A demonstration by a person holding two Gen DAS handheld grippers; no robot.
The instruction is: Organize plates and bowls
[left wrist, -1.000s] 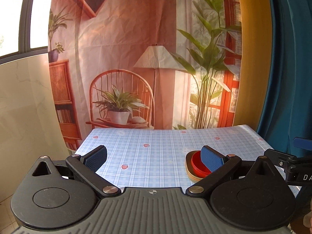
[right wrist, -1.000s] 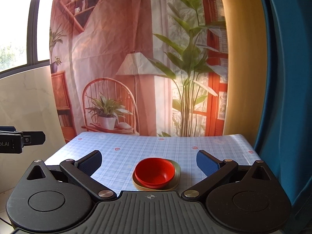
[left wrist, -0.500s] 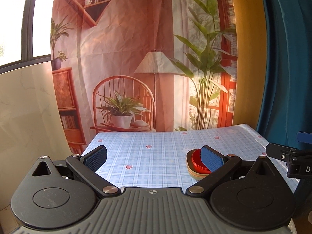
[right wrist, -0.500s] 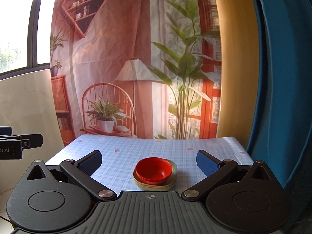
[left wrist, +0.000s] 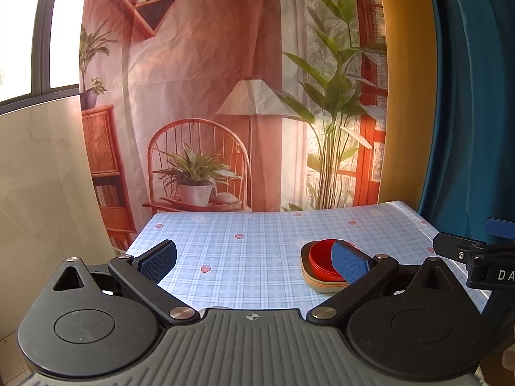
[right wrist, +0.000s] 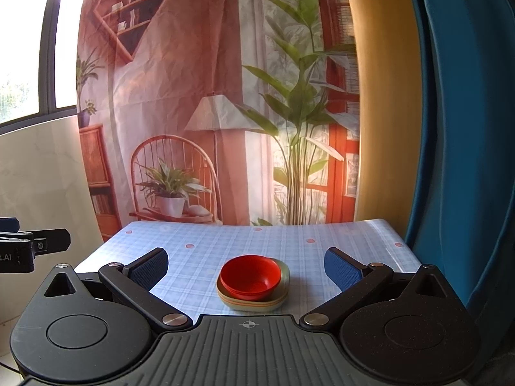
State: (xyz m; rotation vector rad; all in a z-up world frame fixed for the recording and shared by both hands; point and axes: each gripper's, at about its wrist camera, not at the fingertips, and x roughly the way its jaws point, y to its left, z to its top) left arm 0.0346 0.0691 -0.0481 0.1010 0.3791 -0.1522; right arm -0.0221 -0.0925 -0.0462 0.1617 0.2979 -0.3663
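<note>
The red bowls [right wrist: 250, 276] and the plates [right wrist: 276, 302] beneath look like smooth, semi-matt plastic. The checked tablecloth [right wrist: 289, 244] is glossy, probably vinyl. The gripper pads [right wrist: 341, 270] are textured blue rubber.

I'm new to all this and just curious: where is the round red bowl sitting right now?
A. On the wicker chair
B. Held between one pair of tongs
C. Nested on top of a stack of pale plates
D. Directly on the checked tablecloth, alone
C: the round red bowl rests on the stack of pale plates, with both tongs open and away from it.
</note>
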